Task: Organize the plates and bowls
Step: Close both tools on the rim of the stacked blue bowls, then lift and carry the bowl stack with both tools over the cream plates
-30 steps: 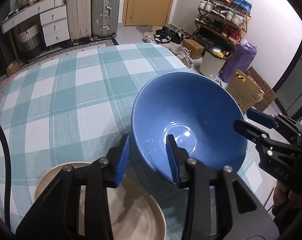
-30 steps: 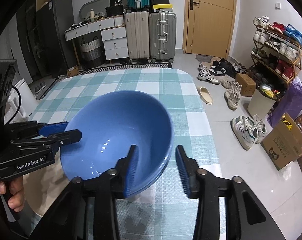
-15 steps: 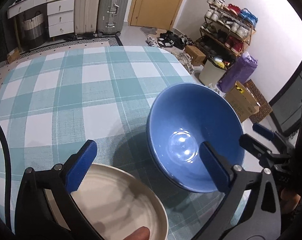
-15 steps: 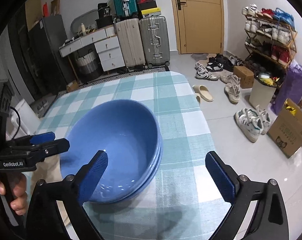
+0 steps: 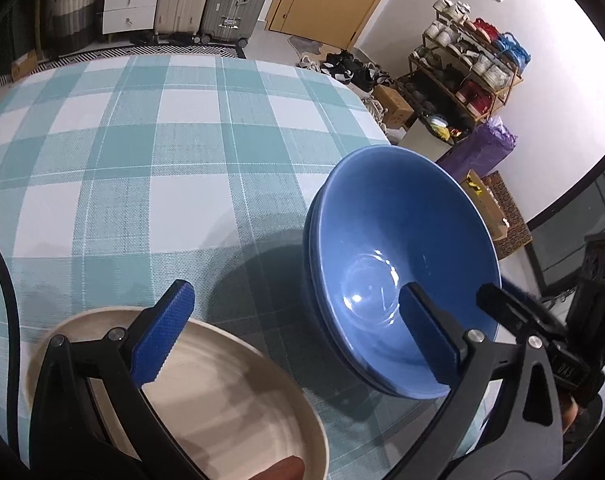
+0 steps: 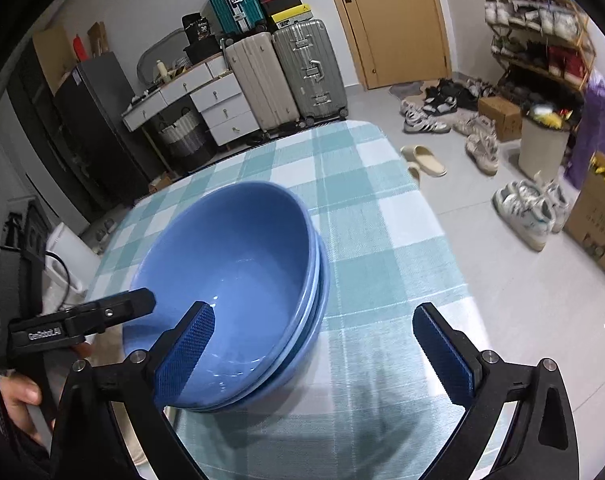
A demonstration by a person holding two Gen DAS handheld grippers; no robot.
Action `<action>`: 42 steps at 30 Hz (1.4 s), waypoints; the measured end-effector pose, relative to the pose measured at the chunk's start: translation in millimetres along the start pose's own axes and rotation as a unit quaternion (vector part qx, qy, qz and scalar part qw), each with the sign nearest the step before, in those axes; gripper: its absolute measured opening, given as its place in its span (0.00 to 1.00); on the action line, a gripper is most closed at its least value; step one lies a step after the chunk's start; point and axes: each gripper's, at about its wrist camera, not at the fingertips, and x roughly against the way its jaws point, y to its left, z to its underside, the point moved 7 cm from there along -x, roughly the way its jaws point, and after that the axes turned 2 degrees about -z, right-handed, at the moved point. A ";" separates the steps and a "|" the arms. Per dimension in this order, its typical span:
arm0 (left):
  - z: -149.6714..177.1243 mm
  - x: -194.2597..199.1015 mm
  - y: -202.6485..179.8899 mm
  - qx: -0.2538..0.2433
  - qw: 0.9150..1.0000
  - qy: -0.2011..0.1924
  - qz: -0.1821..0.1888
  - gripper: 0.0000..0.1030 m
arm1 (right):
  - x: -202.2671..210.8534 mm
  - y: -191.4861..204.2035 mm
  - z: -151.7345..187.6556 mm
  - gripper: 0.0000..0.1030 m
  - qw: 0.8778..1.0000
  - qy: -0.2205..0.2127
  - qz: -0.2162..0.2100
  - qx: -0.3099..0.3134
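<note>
Left wrist view: the left gripper (image 5: 298, 334) is now seen with jaws spread wide and empty, where a second ago they were pinched on the rim of the upper bowl (image 5: 402, 264); that bowl is released and is nested in a second blue bowl (image 5: 311, 248), whose rim shows just below it. The stack is set on the checked cloth (image 5: 142, 152) near the table's right edge. A cream plate (image 5: 230, 400) is lying beside the stack, under the left jaw, not touching the bowls. Right wrist view: the right gripper (image 6: 316, 356) is likewise opened wide and holding nothing, its earlier clamp on the rim given up; both rims of the stack are visible at its right side. Judgement: the bowl stacking appears done, and the plate is probably left to be placed.
</note>
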 end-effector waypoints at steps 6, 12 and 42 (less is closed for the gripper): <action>1.3 -8.8 -0.9 0.008 1.000 0.008 0.014 0.87 | -8.4 1.1 4.9 0.98 1.000 0.002 -0.023 -0.007; 4.2 -11.7 -10.6 -0.001 0.999 0.013 0.036 0.64 | -14.5 4.2 4.3 0.79 0.999 0.006 -0.049 -0.019; 9.4 12.2 -29.2 -0.033 0.999 -0.018 0.019 0.25 | 1.1 17.1 3.8 0.40 1.000 -0.015 -0.024 0.010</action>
